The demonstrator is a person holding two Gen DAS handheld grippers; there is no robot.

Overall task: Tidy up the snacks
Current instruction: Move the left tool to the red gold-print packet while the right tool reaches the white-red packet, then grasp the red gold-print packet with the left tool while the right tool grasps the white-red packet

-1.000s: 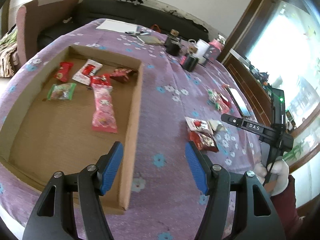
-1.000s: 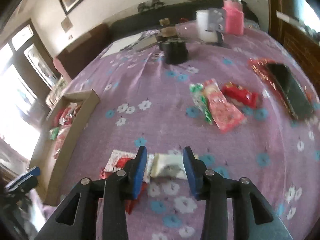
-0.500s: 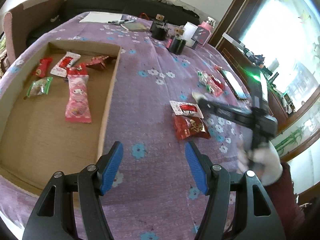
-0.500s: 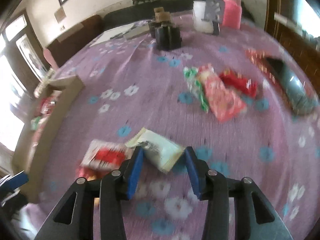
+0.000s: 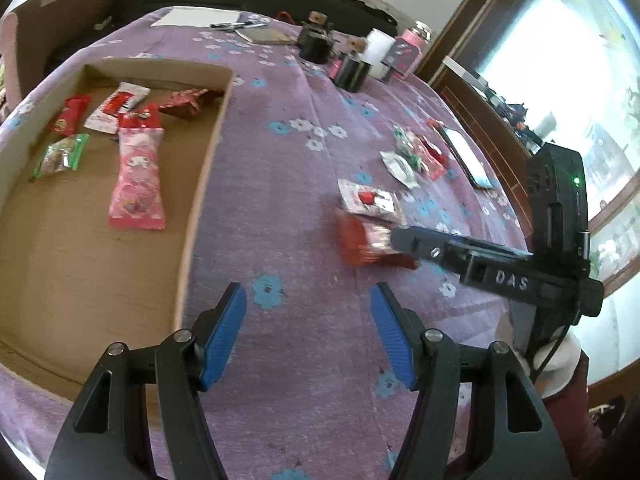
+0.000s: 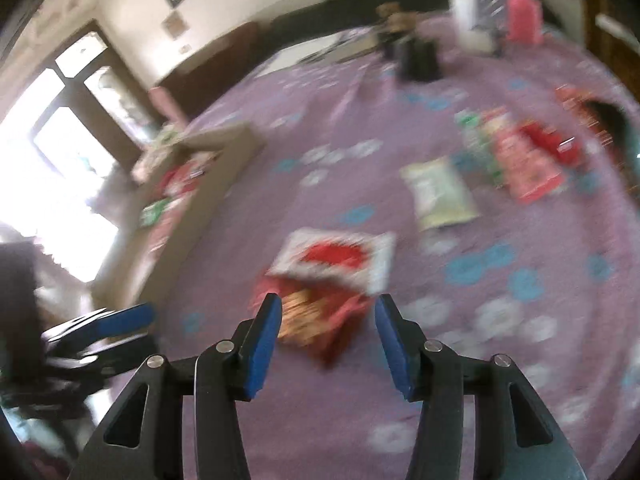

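Note:
A cardboard box (image 5: 200, 184) at the left holds several snack packets, among them a long pink one (image 5: 138, 180). My left gripper (image 5: 308, 328) hangs open over bare purple cloth beside the box, holding nothing. On the cloth lie a red packet (image 5: 360, 240), a white packet with a red print (image 5: 370, 200) and a pale packet (image 5: 396, 164). My right gripper (image 6: 326, 320) hovers low over the red packet (image 6: 320, 324). Its jaws are opening, the packet lies between the fingertips, and the pads do not press on it. The right wrist view is blurred.
More packets (image 5: 424, 152) and a phone (image 5: 466, 156) lie at the right of the table. Dark jars (image 5: 352, 72), a white cup (image 5: 380, 46) and a pink bottle (image 5: 410, 46) stand at the back. Papers (image 5: 192, 18) lie far back. A gloved hand (image 5: 560, 364) holds the right gripper.
The pale packet, between the right fingers half a second ago, now lies farther off near the pile. The right gripper has drawn back over the red packet and stands wider. The left jaws are unchanged.

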